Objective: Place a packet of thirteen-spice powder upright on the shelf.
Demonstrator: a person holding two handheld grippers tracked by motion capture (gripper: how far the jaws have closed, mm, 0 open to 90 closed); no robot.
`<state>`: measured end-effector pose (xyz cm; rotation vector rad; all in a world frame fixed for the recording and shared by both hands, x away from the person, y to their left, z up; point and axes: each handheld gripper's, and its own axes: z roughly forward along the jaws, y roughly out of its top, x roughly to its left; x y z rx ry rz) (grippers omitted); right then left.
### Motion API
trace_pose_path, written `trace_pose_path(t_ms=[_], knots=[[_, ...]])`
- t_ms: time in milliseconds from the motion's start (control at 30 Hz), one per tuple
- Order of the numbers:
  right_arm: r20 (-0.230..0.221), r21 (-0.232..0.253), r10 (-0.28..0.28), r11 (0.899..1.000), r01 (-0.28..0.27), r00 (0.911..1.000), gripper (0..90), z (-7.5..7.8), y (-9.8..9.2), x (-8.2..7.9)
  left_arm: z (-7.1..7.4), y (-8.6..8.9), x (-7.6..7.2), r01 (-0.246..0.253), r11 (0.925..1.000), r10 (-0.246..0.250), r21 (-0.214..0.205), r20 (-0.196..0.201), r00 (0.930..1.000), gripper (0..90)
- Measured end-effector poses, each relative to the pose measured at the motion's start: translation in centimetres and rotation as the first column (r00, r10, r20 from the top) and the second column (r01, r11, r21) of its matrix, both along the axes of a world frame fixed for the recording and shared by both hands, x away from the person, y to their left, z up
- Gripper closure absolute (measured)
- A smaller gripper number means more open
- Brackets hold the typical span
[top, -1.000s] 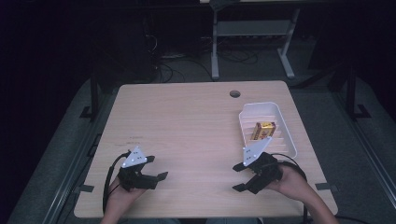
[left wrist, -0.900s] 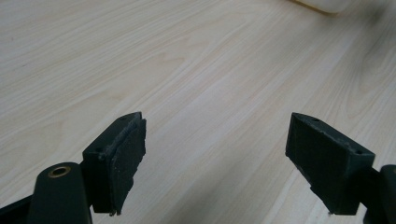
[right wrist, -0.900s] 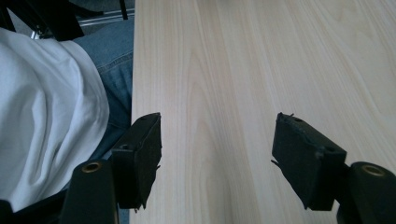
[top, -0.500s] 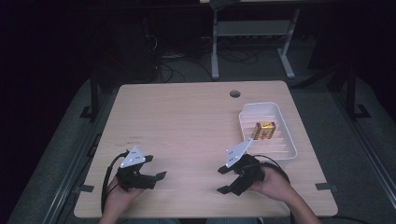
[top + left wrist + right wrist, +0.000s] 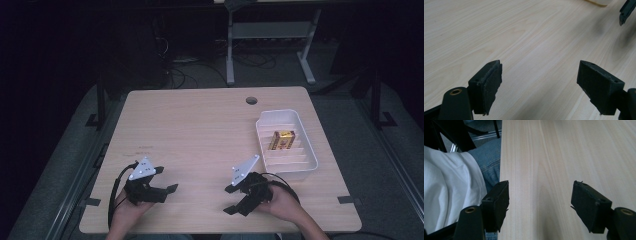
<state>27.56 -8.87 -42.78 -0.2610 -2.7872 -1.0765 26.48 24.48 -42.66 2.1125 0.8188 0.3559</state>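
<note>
While held low over the near edge of the table (image 5: 200,120), left gripper (image 5: 167,194) near the near-left corner, jaws spread wide, nothing between them, bare wood grain underneath; grey three-cornered plate on top, cable looping back toward the left hand (image 5: 126,210)

Right gripper (image 5: 230,200) just right of the middle of the near edge, turned to point left and toward the near edge, jaws likewise wide apart and empty, gripped by the right hand (image 5: 285,200)

From the left gripper view, both black pads apart over pale wood, tip of the other gripper at the upper right

From the right gripper view, pads (image 5: 499,202) parted over the table's near edge, white cloth (image 5: 446,187) and blue denim (image 5: 490,160) beyond the edge at left

White tray (image 5: 309,150) by the right edge, past the right gripper, long side along that edge; small yellow box (image 5: 281,140) lying inside its far half, well apart from both grippers

Round hole (image 5: 251,100) near the far edge, just beyond the tray
</note>
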Motion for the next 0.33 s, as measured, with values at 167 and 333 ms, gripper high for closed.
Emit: trace_pose_path(t_ms=[167,333], knots=[[0.006,0.003,-0.011,1.000,0.011,0.9999,29.9,-0.5,0.4,-0.5,0.0,-0.1,0.0,0.004,1.0000,-0.004,0.002,0.000,1.0000,19.3],[0.017,0.000,-0.032,0.999,0.032,0.9993,28.9,-0.7,0.6,-1.2,0.0,-0.2,-0.1,0.010,0.9999,-0.010,0.008,0.000,0.9999,19.3]])
